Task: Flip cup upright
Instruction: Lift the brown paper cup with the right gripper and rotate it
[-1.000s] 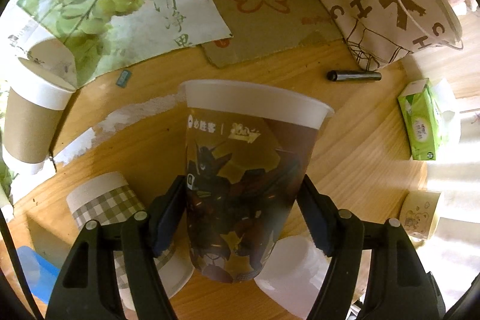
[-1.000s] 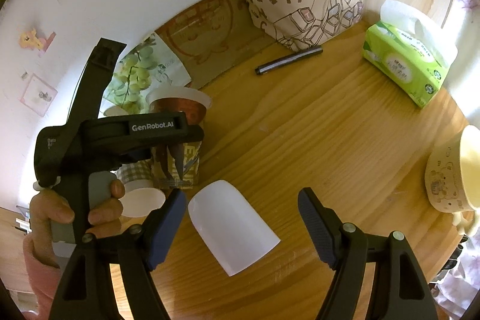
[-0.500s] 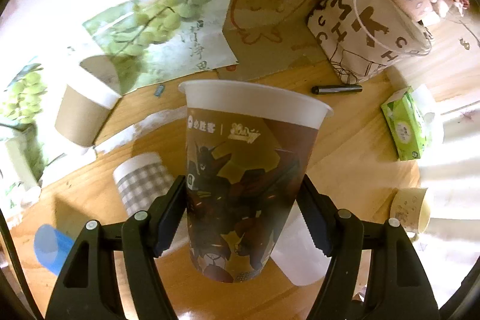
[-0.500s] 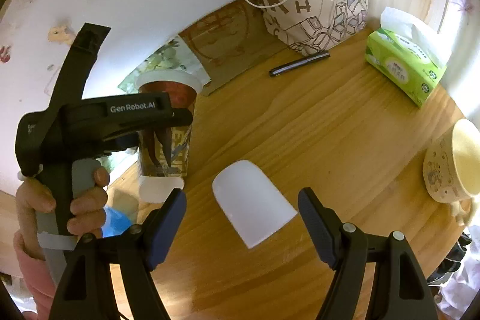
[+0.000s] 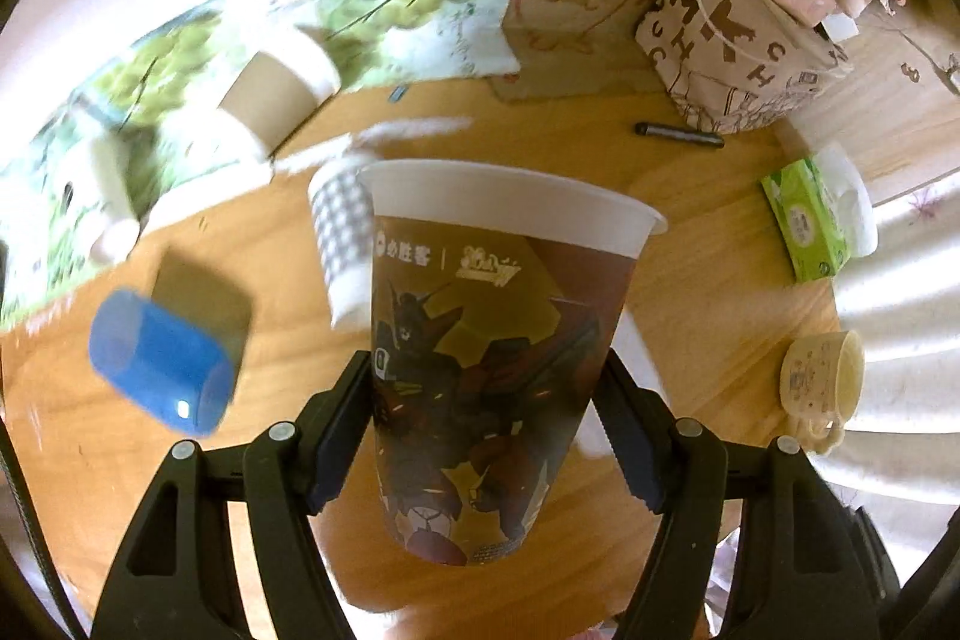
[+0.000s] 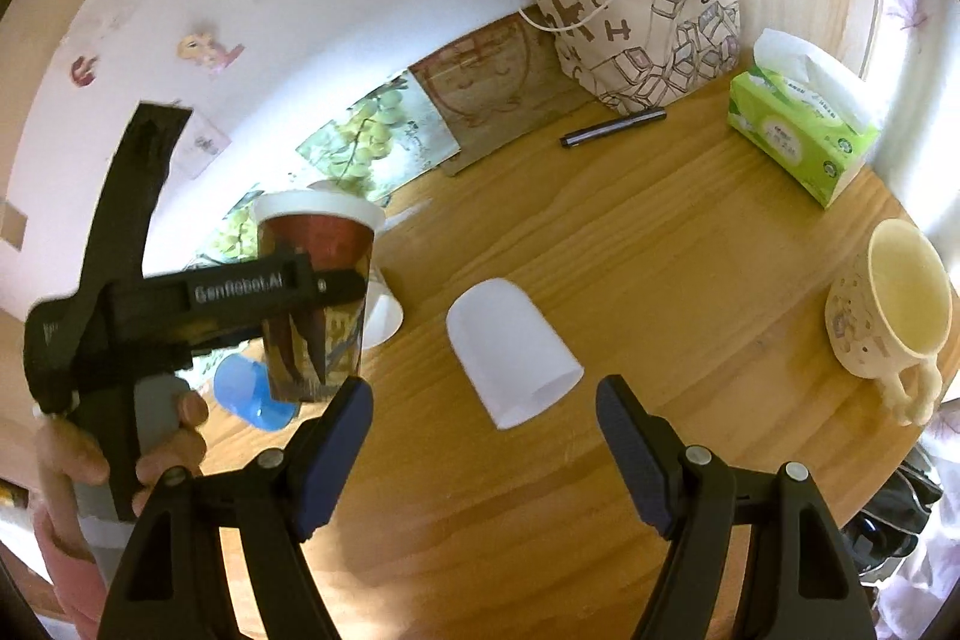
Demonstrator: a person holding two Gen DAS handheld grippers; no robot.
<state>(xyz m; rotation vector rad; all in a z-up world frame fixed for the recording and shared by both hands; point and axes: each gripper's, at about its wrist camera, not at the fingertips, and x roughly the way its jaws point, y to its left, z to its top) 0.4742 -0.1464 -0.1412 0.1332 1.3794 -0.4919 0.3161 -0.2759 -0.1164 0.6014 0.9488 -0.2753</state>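
My left gripper (image 5: pixel 486 424) is shut on a tall brown printed paper cup (image 5: pixel 492 340) with a white rim, held upright well above the wooden table (image 5: pixel 708 220). The same cup (image 6: pixel 315 292) and the left gripper (image 6: pixel 312 289) show at left in the right wrist view. My right gripper (image 6: pixel 483 436) is open and empty, just in front of a white plastic cup (image 6: pixel 513 349) that lies on its side on the table. A blue cup (image 5: pixel 159 361) and a checked paper cup (image 5: pixel 342 235) also lie on their sides.
A cream mug (image 6: pixel 888 307) lies tipped at the right table edge. A green tissue pack (image 6: pixel 801 133), a black pen (image 6: pixel 612 127) and a printed bag (image 6: pixel 642 22) stand at the back. A brown-sleeved paper cup (image 5: pixel 273 91) lies by the grape poster (image 5: pixel 408 10).
My left gripper has lifted the brown cup higher above the table, so more of the table and the blue cup show. The right gripper stayed open near the white cup.
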